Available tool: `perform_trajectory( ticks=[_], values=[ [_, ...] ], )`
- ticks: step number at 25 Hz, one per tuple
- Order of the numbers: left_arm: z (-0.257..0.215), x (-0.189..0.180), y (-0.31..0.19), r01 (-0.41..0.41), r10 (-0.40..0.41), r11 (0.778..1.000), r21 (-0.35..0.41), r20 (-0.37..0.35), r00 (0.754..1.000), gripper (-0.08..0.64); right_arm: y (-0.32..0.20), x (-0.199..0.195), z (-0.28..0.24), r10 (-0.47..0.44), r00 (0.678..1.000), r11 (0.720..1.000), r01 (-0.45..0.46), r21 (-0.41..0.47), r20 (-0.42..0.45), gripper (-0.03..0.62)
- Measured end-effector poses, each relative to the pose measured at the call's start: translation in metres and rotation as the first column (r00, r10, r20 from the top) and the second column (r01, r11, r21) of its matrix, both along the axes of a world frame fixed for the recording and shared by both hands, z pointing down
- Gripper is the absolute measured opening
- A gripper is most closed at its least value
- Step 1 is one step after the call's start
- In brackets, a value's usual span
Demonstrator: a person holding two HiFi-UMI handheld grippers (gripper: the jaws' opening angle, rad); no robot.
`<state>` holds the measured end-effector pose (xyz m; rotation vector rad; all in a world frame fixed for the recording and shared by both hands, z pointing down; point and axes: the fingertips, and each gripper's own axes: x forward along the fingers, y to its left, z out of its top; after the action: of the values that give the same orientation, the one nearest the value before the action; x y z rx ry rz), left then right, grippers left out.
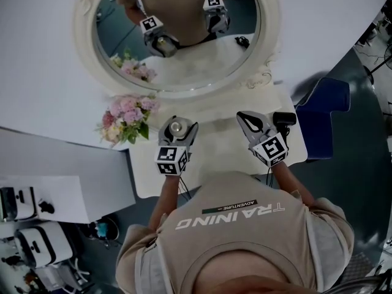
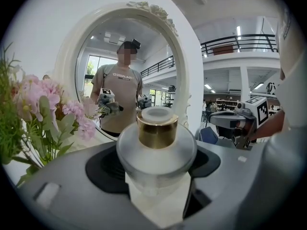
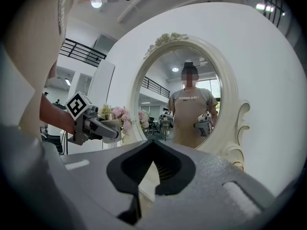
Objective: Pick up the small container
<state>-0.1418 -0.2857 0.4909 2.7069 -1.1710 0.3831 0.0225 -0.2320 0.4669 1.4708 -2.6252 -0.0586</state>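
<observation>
1. Head view is showing the left gripper (image 1: pixel 177 129) reaching over the near part of a smooth white desk (image 1: pixel 214 149). Its pale fingers are closing on either side of the small container (image 1: pixel 177 127).
2. Left gripper view is showing that container standing upright between the dark, matte pads. It is a rounded frosted-glass body with a shiny gold cylindrical collar and a flat white cap. The pads are pressing against its left and right flanks, so the fingers are pinching it. Whether its base is touching the desk cannot be told.
3. The right gripper (image 1: pixel 246 117) is hovering to the right, well apart from the container. In the right gripper view its grey, grainy fingers are pressing together at the tips, leaving only a diamond-shaped dark hollow behind them with nothing inside.
4. An oval mirror (image 1: pixel 184 92) in a white, scroll-moulded frame is standing at the far side of the desk. It is reflecting the person and both grippers.
5. A soft bunch of pink and cream flowers (image 1: pixel 125 118) with green leaves is sitting left of the left gripper, just beside the mirror's lower rim.
6. A blue chair (image 1: pixel 321 115) is standing right of the desk.
</observation>
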Motion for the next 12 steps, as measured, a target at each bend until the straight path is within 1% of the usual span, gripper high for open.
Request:
perform_trajectory(
  ticks=[3,7,12],
  values=[
    [0.0004,0.0000,0.0007,0.001,-0.001,1.000,0.001,-0.001,1.000,0.354,0.0017,-0.0006,0.0013,0.002,1.000,1.000,-0.002,-0.006,-0.001,0.003],
    [0.0012,0.0025,0.0025,-0.001,0.001,1.000,0.003,0.000,1.000,0.354,0.0059,0.0006,-0.0017,0.014,1.000,1.000,-0.014,0.022,0.008,0.003],
    [0.0043,0.0032,0.0080,-0.007,0.007,1.000,0.005,-0.002,1.000,0.354,0.0099,0.0003,-0.0032,0.014,1.000,0.999,-0.014,0.033,0.004,0.003]
  ],
)
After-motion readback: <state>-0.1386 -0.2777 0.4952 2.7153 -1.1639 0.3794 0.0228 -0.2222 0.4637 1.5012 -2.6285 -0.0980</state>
